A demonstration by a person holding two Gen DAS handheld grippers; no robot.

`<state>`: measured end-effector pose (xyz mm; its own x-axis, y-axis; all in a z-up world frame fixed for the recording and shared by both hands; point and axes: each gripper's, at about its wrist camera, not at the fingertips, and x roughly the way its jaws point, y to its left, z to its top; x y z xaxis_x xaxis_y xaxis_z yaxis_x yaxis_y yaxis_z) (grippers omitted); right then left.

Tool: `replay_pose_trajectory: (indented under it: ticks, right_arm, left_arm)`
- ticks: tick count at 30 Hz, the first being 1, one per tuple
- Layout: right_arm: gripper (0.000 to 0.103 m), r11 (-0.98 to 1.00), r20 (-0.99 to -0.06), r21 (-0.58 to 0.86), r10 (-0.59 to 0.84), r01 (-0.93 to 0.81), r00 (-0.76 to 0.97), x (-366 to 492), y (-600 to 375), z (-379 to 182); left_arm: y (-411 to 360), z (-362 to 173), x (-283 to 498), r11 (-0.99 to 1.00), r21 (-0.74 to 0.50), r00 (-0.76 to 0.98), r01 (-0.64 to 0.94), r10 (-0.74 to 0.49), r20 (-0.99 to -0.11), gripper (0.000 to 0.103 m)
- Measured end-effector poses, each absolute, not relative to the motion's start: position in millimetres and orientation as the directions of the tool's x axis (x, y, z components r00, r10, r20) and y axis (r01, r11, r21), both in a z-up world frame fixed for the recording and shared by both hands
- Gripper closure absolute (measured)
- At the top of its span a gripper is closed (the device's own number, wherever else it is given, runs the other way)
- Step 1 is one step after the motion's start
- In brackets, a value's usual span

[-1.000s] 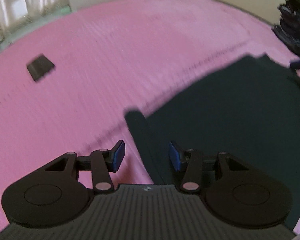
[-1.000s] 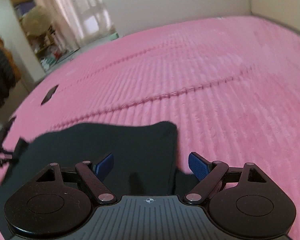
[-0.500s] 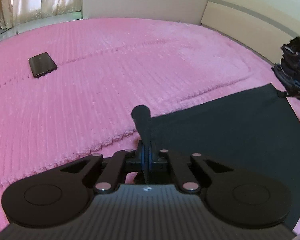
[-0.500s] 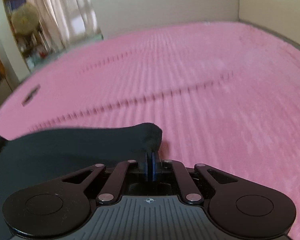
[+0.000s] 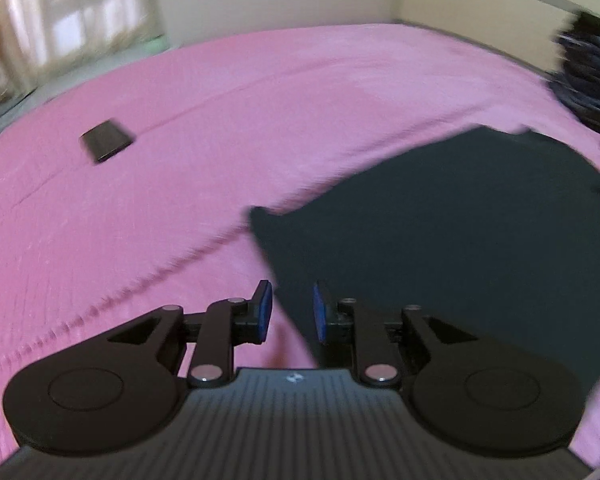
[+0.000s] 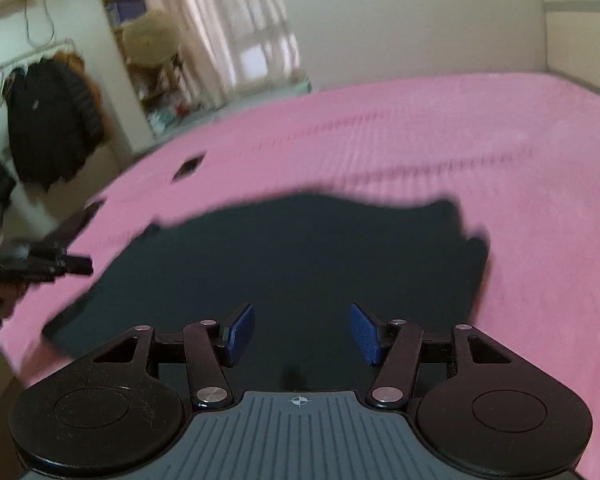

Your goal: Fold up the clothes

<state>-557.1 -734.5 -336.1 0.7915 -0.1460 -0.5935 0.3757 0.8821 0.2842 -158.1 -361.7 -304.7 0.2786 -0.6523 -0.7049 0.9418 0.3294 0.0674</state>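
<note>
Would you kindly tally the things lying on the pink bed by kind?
Dark garment spread flat: 1
Small dark flat rectangular object: 1
Pile of dark clothes at the bed's edge: 1
Total: 3

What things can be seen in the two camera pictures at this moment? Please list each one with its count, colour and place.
dark garment: 1, black-green, spread flat on the bedcover near both grippers
bedcover: 1, pink, ribbed, covers the whole bed
small flat object: 1, dark grey, on the bedcover far from the garment
stack of clothes: 1, dark, at the right edge of the left wrist view
jacket: 1, black, hanging by the wall
curtain: 1, pale, at the window
left gripper: 1, black with blue pads, jaws just opening, over the garment's edge, pads off the cloth
right gripper: 1, black with blue pads, jaws just opening, nothing held
</note>
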Motion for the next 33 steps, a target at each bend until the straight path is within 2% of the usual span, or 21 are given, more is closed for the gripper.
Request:
replay_pose_trajectory:
  ticks: [2,5,9,11,12,13,14,20,22,25,28,30,33]
  right_arm:
    - [0.047,0.88,-0.637,0.262,-0.151,0.396,0.756,-575,-720,-354]
    - [0.047,0.871,-0.679,0.206,-0.2,0.446,0.706,-599,-712,-362]
    - [0.046,0.879,-0.687,0.111,-0.269,0.464,0.675,-619,-698,-345]
    - [0.046,0.915,-0.664,0.028,-0.283,0.401,0.692,-618,-674,-333]
    - [0.043,0.933,-0.66,-0.026,-0.285,0.358,0.695,-614,-661,-333]
    - [0.038,0.946,-0.655,-0.08,-0.288,0.314,0.698,-610,-648,-332]
    - [0.028,0.952,-0.654,-0.135,-0.294,0.275,0.697,-606,-636,-336]
    - [0.027,0.914,-0.664,-0.398,-0.347,0.08,0.663,-571,-598,-369]
    - [0.027,0.88,-0.653,-0.474,-0.366,0.018,0.664,-554,-593,-379]
    - [0.027,0.814,-0.632,-0.577,-0.39,-0.07,0.67,-534,-587,-393]
    - [0.029,0.749,-0.595,-0.657,-0.446,-0.085,0.668,-534,-598,-402]
    - [0.046,0.721,-0.582,-0.689,-0.491,-0.073,0.648,-540,-614,-407]
    - [0.049,0.69,-0.564,-0.722,-0.543,-0.053,0.622,-552,-639,-416]
  left_arm:
    - [-344,-304,-194,0.262,0.059,0.227,0.963,-0.677,-0.7,0.085]
    - [-323,-324,-232,0.206,0.063,0.185,0.977,-0.652,-0.735,0.084]
    - [-293,-343,-261,0.192,0.174,0.256,0.966,-0.614,-0.746,0.084]
    - [-282,-335,-268,0.207,0.21,0.294,0.955,-0.611,-0.735,0.084]
    - [-276,-329,-273,0.209,0.238,0.317,0.949,-0.611,-0.725,0.084]
    - [-272,-324,-281,0.192,0.291,0.346,0.937,-0.614,-0.709,0.084]
    - [-267,-319,-290,0.172,0.341,0.37,0.924,-0.62,-0.692,0.084]
    - [-263,-324,-355,-0.086,0.579,0.381,0.811,-0.674,-0.633,0.067]
    - [-273,-339,-371,-0.174,0.639,0.384,0.749,-0.672,-0.633,0.066]
    - [-289,-362,-382,-0.238,0.719,0.425,0.653,-0.67,-0.608,0.066]
    - [-303,-377,-385,-0.257,0.778,0.47,0.573,-0.675,-0.569,0.066]
    - [-307,-381,-380,-0.254,0.81,0.508,0.528,-0.67,-0.541,0.067]
    - [-306,-381,-368,-0.243,0.821,0.538,0.516,-0.653,-0.532,0.07]
